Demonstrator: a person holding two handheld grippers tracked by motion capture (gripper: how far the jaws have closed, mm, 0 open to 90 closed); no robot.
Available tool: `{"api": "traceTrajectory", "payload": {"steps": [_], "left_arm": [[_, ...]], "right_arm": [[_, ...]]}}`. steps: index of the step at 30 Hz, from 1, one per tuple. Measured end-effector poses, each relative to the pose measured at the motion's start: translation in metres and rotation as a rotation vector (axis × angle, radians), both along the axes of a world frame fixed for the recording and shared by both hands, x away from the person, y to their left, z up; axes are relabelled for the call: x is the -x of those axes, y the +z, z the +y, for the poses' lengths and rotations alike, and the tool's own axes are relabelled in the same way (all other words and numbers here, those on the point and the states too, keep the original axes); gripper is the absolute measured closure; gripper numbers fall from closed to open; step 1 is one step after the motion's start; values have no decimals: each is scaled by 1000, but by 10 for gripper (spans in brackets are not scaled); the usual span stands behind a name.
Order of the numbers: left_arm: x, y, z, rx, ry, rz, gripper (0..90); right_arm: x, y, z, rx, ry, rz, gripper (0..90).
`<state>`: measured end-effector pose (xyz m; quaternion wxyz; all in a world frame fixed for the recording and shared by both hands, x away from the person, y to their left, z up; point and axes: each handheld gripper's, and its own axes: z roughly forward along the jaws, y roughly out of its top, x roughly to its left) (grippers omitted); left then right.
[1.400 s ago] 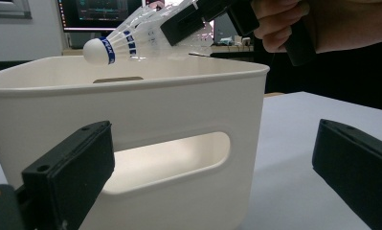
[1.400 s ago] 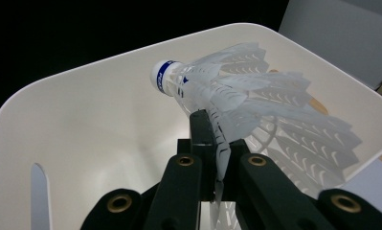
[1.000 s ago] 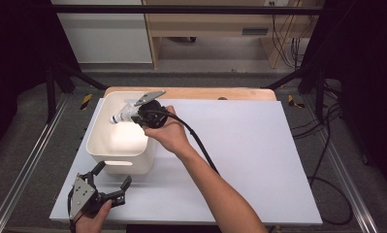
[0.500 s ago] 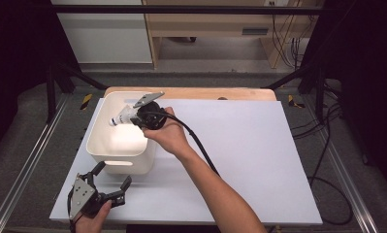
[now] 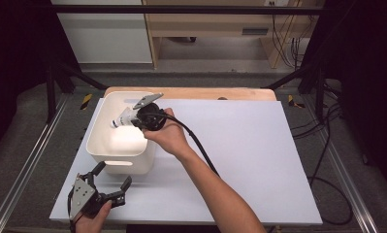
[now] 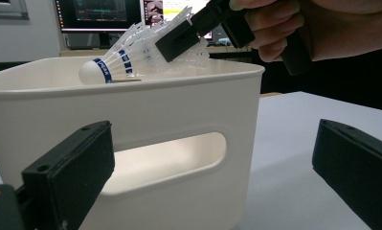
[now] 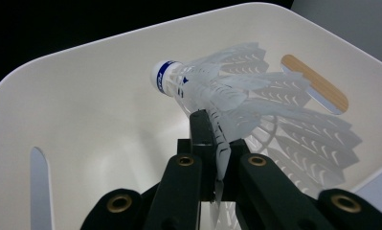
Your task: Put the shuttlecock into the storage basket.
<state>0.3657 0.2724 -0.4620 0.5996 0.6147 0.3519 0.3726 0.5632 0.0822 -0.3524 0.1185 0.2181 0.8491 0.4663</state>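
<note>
A white feather shuttlecock (image 5: 121,120) with a blue band on its cork hangs over the white plastic bin (image 5: 95,146), cork toward the left. My right gripper (image 5: 133,117) is shut on its feather skirt, just above the bin's rim. In the right gripper view the jaws pinch the skirt of the shuttlecock (image 7: 236,96) at my right gripper (image 7: 212,139), above the bin's inside wall (image 7: 83,120). My left gripper (image 5: 113,173) stands open at the table's front left, just in front of the bin. From there I see the bin's handle slot (image 6: 179,153), the shuttlecock (image 6: 117,62) and the right gripper (image 6: 179,38) above the rim.
The bin stands at the far left of a white tabletop (image 5: 259,145), with a wooden board (image 5: 191,92) along the far edge. Metal rails run down both sides. The right gripper's black cable (image 5: 201,150) trails over the table along the forearm.
</note>
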Motion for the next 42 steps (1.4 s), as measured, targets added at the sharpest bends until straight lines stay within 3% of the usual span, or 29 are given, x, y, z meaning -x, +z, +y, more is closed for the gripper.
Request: {"api": "traceTrajectory", "payload": {"steps": [28, 30, 33, 36, 42], "left_arm": [[0, 0, -2, -2, -7, 1, 8], [0, 0, -2, -2, -8, 1, 8], [0, 0, -2, -2, -10, 2, 8], [0, 0, -2, -1, -10, 2, 8], [0, 0, -3, -7, -12, 2, 8]], "right_arm": [[2, -13, 4, 52, 9, 26, 883], [2, -14, 5, 57, 8, 53, 838], [7, -13, 4, 60, -4, 66, 663], [13, -9, -3, 56, -15, 63, 620], [29, 7, -23, -10, -15, 35, 586]]}}
